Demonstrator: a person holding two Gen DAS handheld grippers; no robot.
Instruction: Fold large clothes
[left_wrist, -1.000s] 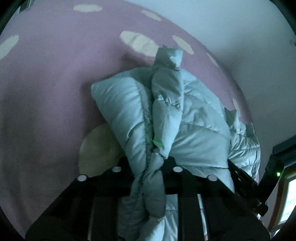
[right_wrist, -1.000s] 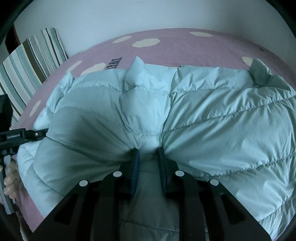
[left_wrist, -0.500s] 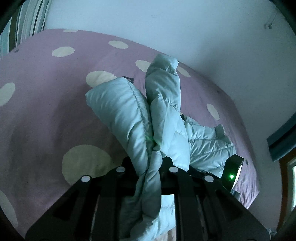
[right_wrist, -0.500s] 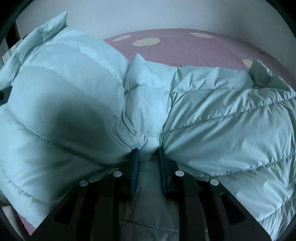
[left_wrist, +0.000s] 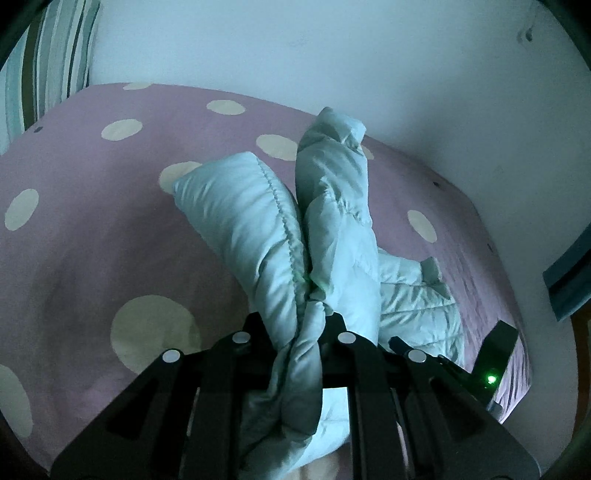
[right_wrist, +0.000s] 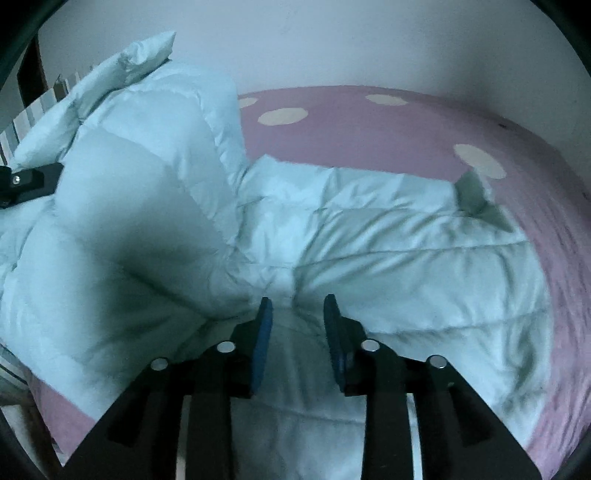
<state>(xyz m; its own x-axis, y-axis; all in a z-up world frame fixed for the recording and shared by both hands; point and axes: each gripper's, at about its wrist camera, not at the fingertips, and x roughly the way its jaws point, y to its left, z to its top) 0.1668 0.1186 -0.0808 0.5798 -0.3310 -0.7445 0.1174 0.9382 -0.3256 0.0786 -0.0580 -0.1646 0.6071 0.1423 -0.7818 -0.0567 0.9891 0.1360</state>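
Note:
A pale blue quilted puffer jacket (right_wrist: 388, 258) lies on a pink bed with cream dots. My left gripper (left_wrist: 299, 328) is shut on a bunched part of the jacket (left_wrist: 266, 229) and holds it up above the bed, two puffy folds standing in front of the camera. In the right wrist view that lifted part (right_wrist: 129, 206) rises at the left, with the left gripper (right_wrist: 29, 182) at its edge. My right gripper (right_wrist: 297, 310) sits over the jacket's near middle, jaws parted, fabric lying between the blue pads (right_wrist: 262, 343).
The pink dotted bedsheet (left_wrist: 92, 229) runs to a white wall behind. A striped cushion (left_wrist: 48, 66) stands at the far left. The right gripper's body with a green light (left_wrist: 491, 369) shows at the lower right of the left wrist view.
My left gripper has lifted its bunch of jacket higher and swung it over the rest. My right gripper's jaws have parted from the fabric they pinched.

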